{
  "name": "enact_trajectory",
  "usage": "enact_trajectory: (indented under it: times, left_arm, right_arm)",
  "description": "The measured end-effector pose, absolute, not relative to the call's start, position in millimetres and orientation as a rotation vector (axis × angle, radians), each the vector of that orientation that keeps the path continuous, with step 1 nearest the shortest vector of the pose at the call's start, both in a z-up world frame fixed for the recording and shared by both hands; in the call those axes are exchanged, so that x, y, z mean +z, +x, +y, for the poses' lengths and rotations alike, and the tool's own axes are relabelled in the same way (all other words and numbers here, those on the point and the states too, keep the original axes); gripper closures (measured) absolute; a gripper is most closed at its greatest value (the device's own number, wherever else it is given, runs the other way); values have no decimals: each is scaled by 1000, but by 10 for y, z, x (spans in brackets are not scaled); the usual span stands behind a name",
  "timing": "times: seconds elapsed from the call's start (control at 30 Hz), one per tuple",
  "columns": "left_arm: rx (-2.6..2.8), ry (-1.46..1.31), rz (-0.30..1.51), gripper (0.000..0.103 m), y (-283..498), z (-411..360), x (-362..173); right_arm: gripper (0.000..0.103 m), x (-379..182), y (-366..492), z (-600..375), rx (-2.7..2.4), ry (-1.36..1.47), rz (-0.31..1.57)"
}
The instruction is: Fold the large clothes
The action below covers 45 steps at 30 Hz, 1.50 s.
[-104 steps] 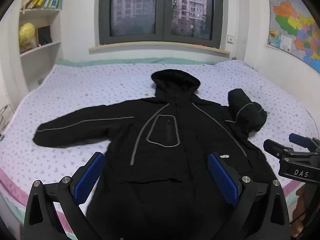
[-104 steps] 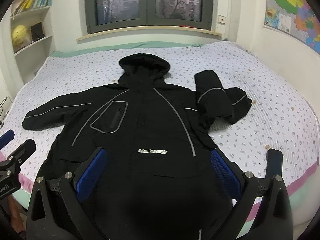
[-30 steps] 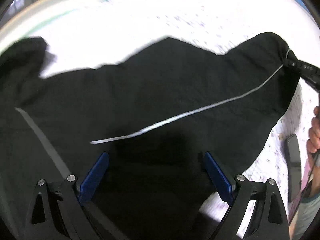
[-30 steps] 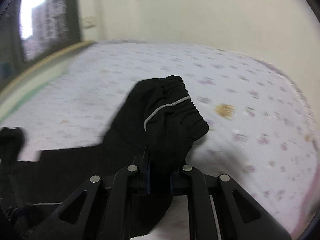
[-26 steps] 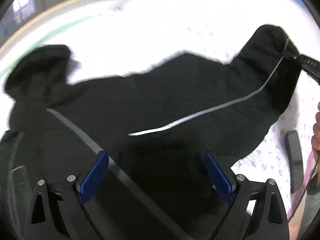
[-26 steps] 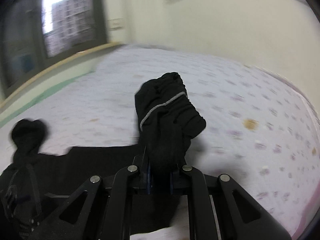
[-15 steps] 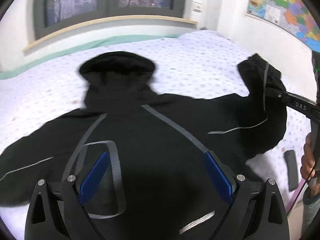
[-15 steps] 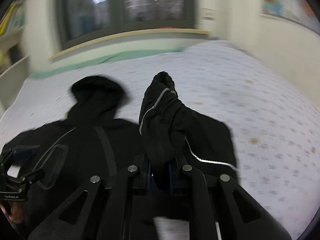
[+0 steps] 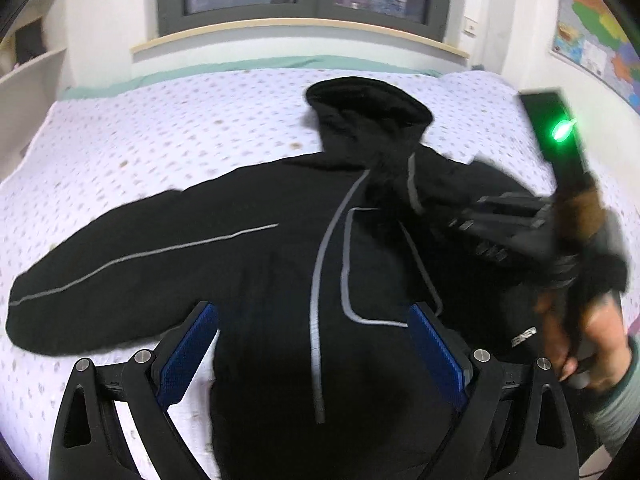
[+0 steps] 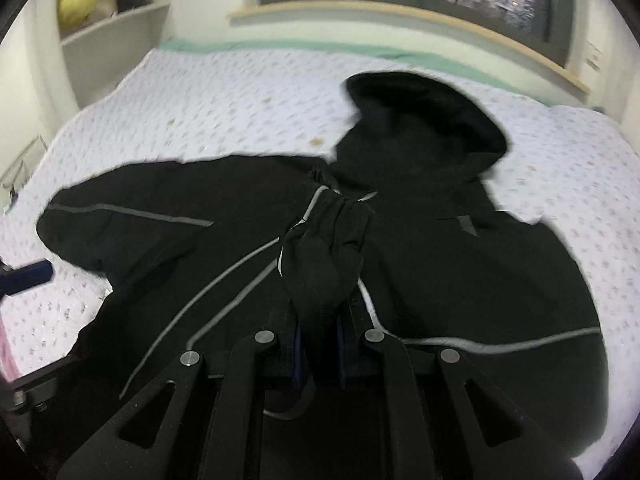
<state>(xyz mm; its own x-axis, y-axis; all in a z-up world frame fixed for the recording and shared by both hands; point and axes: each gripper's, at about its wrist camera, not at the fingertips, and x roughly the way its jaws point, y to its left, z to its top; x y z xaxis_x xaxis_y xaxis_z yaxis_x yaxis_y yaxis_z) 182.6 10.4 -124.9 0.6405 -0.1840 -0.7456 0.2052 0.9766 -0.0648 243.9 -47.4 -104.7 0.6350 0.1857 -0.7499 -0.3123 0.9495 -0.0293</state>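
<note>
A black hooded jacket (image 9: 280, 264) with grey piping lies face up on the bed, hood (image 9: 366, 100) toward the window. My right gripper (image 10: 318, 336) is shut on the cuff of the jacket's right sleeve (image 10: 328, 240) and holds it over the chest, below the hood (image 10: 424, 108). It also shows in the left wrist view (image 9: 492, 220) at the right, blurred. My left gripper (image 9: 312, 352) is open and empty above the jacket's lower front. The other sleeve (image 9: 120, 256) lies stretched out to the left.
The bed (image 9: 140, 140) has a white dotted cover. A window sill (image 9: 296, 32) runs behind it, shelves (image 10: 116, 28) stand at the left and a wall map (image 9: 596, 44) hangs at the right.
My right gripper has carried the sleeve cuff from the bed's right side inward over the jacket's chest. My left gripper has pulled back and stayed open.
</note>
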Motion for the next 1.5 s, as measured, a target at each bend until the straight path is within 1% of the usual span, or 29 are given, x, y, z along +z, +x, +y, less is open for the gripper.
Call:
enact_trajectory:
  times: [0.1,0.13,0.17,0.2,0.23,0.27,0.37,0.47,0.6,0.67,0.77,0.83,0.87,0.9,0.93,0.97,1.07,1.13,1.17,1.23,1.3,1.37,1.4,1.43,1.5]
  left_arm:
    - [-219,-27,860,7,1874,274,-1364]
    - [-221,-52,870,7,1906,334,-1426]
    - [-226,-69,877,7,1917,387,-1475]
    - [-235,-88,889,7,1952,411,-1523]
    - [-245,-105,902,7,1990,423,-1565]
    - [-250,-118,914,7,2039,441,-1601]
    - [-271,-134,931,7,2113,462,-1668]
    - [-324,-167,943,7,2179,430,-1652]
    - [-436,-255,1002,7,2424,271,-1668]
    - [-460,-301,1051,7,2627,132,-1745]
    - [-422,-316,1093,8,2838,-41,-1887]
    - [-415,-321,1116,32,2962,-175,-2018]
    - [-402,-302,1139,65,3028,-261,-2098]
    - [-389,-277,1153,76,3072,-320,-2150]
    - [-377,-256,1142,76,3097,-359,-2158]
    - [-377,-247,1128,80,3103,-356,-2134]
    - [-397,-247,1006,82,3066,-229,-1854]
    - [-416,-285,920,82,3046,25,-1626]
    - [-413,-287,914,82,3058,119,-1594]
    - [-411,-279,944,82,3103,263,-1669]
    - [-390,-265,1002,81,3127,347,-1858]
    - [-346,-256,1114,80,3166,419,-2231]
    - [-355,-282,1139,80,3169,463,-2355]
    - [-371,-314,1129,80,3155,504,-2385]
    - [-387,-345,1116,79,3126,551,-2324]
  right_arm:
    - [87,-1286,2487,-288,297,-171,853]
    - [82,-1383,2509,-228,291,-177,862]
    - [73,-1451,2534,-183,292,-181,879]
    - [66,-1531,2569,-143,304,-184,908]
    - [48,-1629,2631,-80,328,-188,945]
    - [40,-1661,2656,-73,358,-186,963]
    - [40,-1478,2558,-219,414,-164,917]
    - [40,-1077,2346,-638,443,-79,834]
    - [37,-682,2102,-1286,332,-52,749]
    - [33,-595,2037,-1591,271,-42,745]
    - [33,-573,1960,-1931,206,-29,764]
    - [33,-621,1918,-2102,156,-43,777]
    - [33,-644,1933,-2135,124,-58,786]
    - [33,-679,1942,-2186,94,-69,797]
    - [33,-722,1974,-2258,67,-72,815]
    - [33,-748,1988,-2305,62,-67,822]
    - [33,-804,2095,-2425,25,-48,831]
    - [33,-878,2223,-2430,30,-21,850]
    - [33,-932,2292,-2397,36,-14,860]
    - [33,-1044,2404,-2307,37,-16,881]
    - [33,-1251,2544,-2183,28,-31,919]
    - [31,-1513,2654,-2090,-4,-61,969]
    - [30,-1617,2678,-2065,-22,-75,994]
    - [30,-1730,2710,-2060,-28,-82,1013]
    - [29,-1742,2714,-2082,-27,-74,1012]
